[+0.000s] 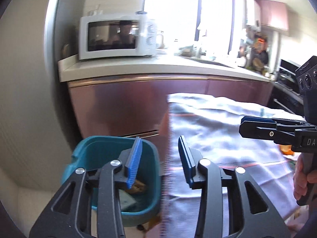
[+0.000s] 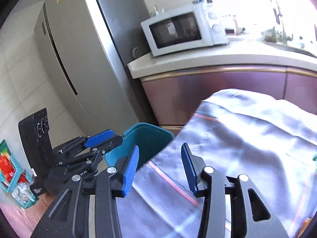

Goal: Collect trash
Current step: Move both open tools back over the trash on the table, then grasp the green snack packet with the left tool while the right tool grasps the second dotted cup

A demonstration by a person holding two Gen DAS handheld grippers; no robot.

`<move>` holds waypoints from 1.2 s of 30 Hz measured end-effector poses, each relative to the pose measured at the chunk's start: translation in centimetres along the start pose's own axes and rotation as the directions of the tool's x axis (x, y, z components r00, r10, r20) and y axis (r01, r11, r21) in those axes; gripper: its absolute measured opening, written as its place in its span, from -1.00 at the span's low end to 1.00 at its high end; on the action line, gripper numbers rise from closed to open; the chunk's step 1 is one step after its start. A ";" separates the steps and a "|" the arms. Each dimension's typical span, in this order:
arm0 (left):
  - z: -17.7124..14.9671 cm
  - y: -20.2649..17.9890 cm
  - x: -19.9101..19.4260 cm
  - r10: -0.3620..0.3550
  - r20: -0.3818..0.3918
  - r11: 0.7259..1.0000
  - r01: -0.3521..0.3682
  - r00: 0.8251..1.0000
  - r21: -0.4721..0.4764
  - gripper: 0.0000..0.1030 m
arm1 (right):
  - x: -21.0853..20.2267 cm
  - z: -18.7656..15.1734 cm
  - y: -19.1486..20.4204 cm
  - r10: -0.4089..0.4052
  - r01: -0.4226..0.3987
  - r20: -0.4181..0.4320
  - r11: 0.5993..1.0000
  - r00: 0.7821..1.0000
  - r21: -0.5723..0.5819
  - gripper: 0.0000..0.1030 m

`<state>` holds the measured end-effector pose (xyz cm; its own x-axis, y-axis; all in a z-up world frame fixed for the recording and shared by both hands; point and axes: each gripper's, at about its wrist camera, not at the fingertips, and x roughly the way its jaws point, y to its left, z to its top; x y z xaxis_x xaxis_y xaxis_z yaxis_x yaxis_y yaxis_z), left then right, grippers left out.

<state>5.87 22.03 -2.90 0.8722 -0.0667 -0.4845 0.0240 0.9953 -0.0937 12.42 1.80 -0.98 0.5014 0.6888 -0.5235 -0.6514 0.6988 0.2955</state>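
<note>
A teal trash bin [image 1: 99,148] stands on the floor beside the table, with brown and pale scraps inside [image 1: 136,188]; its rim also shows in the right wrist view [image 2: 146,136]. My left gripper [image 1: 160,158] is open and empty, above the bin's right edge and the table's corner. My right gripper [image 2: 158,166] is open and empty over the table's left edge. The right gripper shows in the left wrist view [image 1: 257,127], over the table. The left gripper shows in the right wrist view [image 2: 99,138], beside the bin.
The table wears a grey-white cloth with red lines [image 1: 218,130]. An orange item [image 1: 286,148] lies at its right edge. A counter [image 1: 158,67] with a white microwave [image 1: 116,37] stands behind. A fridge [image 2: 79,69] is at left. A teal basket of packets [image 2: 11,174] sits on the floor.
</note>
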 end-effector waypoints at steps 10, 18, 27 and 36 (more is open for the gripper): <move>-0.8 -12.6 0.1 -0.309 -0.054 0.940 0.313 0.950 0.133 -0.12 | -12.5 -4.5 -5.4 -0.284 0.277 0.123 0.958 0.951 0.073 -0.04; -1.8 -20.7 1.9 -0.426 -0.131 0.872 0.445 0.895 0.204 -0.12 | -19.7 -7.9 -11.8 -0.489 0.456 0.132 0.863 0.862 0.219 -0.04; -2.8 -26.5 2.7 -0.498 -0.207 0.802 0.538 0.842 0.258 -0.10 | -21.6 -9.8 -14.6 -0.552 0.507 0.119 0.817 0.825 0.275 -0.04; -4.5 -28.6 3.1 -0.530 -0.286 0.760 0.597 0.798 0.257 -0.04 | -22.3 -10.5 -15.0 -0.562 0.514 0.123 0.810 0.818 0.284 -0.04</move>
<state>5.68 -6.96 -5.62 0.5438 -0.6011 -0.5856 0.6644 0.7347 -0.1371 5.05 -26.06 -2.20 0.8462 0.1945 -0.4960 -0.1084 0.9744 0.1971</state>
